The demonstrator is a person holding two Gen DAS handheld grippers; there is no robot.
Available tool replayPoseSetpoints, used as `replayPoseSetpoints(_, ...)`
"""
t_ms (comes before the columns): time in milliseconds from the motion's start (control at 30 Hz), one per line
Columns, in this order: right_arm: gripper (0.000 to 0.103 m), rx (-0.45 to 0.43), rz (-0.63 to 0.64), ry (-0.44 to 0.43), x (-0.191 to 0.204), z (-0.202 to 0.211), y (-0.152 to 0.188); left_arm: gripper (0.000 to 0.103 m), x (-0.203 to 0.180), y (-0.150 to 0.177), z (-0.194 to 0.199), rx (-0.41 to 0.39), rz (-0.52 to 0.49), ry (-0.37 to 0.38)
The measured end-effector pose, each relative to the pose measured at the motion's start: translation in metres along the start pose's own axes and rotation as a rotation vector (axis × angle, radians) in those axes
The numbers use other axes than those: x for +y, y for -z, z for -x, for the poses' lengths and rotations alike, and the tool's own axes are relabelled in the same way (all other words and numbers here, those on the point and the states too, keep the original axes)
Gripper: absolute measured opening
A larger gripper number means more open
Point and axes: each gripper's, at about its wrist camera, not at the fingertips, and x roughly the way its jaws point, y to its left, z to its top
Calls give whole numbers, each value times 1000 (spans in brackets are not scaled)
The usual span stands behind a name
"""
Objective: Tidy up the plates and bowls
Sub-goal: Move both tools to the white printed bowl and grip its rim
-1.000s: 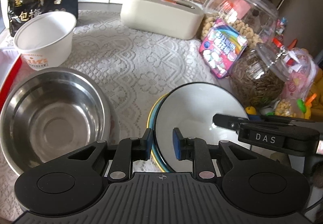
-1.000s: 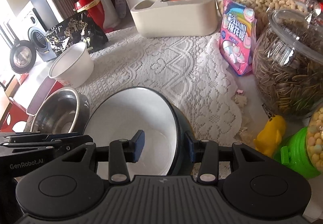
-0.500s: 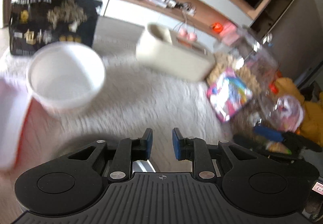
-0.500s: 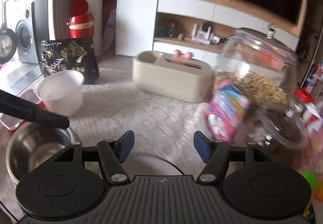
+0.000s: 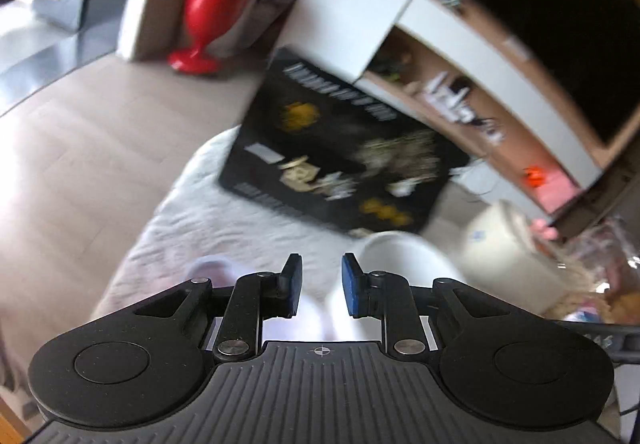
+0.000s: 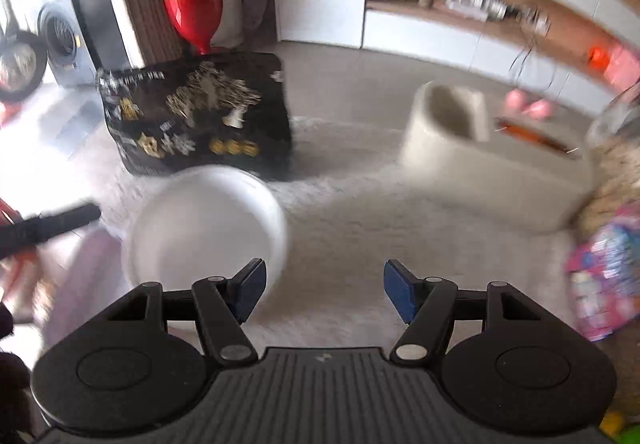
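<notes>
- The white paper bowl (image 6: 204,224) stands on the lace tablecloth (image 6: 360,212) just in front of the black snack bag (image 6: 196,112); the plate stack and steel bowl seen a second ago are gone from both views.
- Right gripper (image 6: 324,292) now gapes wide and empty near the paper bowl, having let go of the dark plate.
- Left gripper (image 5: 320,284) keeps its narrow gap with nothing between the pads, left of the paper bowl (image 5: 404,256).
- Both views are blurred.

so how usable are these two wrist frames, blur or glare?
Left wrist: heavy motion blur on the black bag, washed-out glare around the white bowl; gripper itself sharp. Right wrist: bowl and beige box smeared, left edge overexposed, fisheye bends the shelves.
</notes>
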Motion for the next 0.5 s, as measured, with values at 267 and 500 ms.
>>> replayPoseSetpoints(267, 66, 120, -116, -38, 14, -57, 3, 24, 16, 7, -38, 120, 74, 70)
replayPoseSetpoints(500, 66, 153, -177, -29, 3, -87, 4, 24, 27, 5, -26, 46, 178, 177)
